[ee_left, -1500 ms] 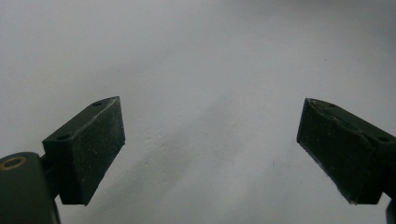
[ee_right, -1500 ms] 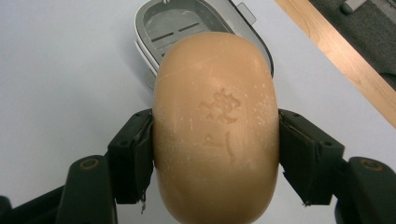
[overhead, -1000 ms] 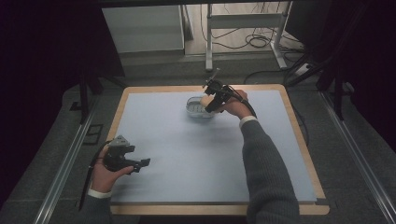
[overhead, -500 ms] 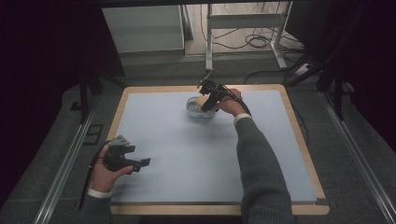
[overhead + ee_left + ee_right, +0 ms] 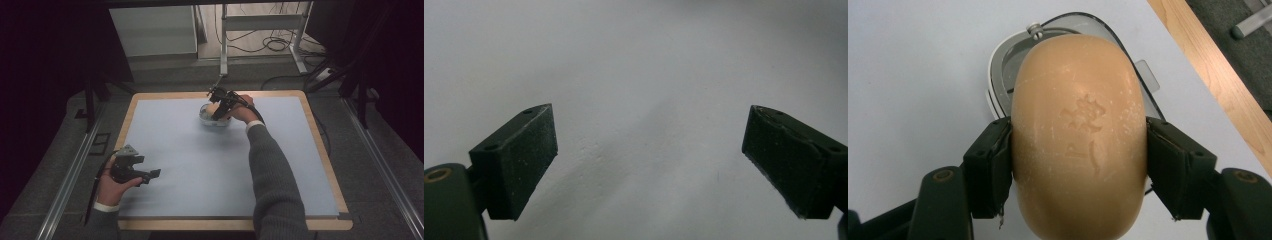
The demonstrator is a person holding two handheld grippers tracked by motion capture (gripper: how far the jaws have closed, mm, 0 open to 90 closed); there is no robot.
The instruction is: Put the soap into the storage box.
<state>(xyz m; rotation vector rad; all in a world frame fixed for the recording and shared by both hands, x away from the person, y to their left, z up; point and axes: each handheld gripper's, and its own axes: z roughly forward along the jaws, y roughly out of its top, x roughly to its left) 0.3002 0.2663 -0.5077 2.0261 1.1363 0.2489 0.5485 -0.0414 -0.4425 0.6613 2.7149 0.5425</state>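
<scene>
The right gripper is clamped on a tan oval bar of soap, one black jaw pressed flat against each long side of the bar; an embossed mark shows on the bar's upper face. Directly beneath and just beyond the held bar sits a clear soap dish with a white rim, resting on the pale blue mat; whether the bar touches the dish cannot be determined. In the high view this gripper is at the far middle of the table, over the dish, held by the right hand with a grey sleeve trailing back. The left gripper is released, jaws wide apart with nothing between them, facing bare mat. In the high view it lies low at the near left corner, held in the left hand, well apart from the soap and dish.
</scene>
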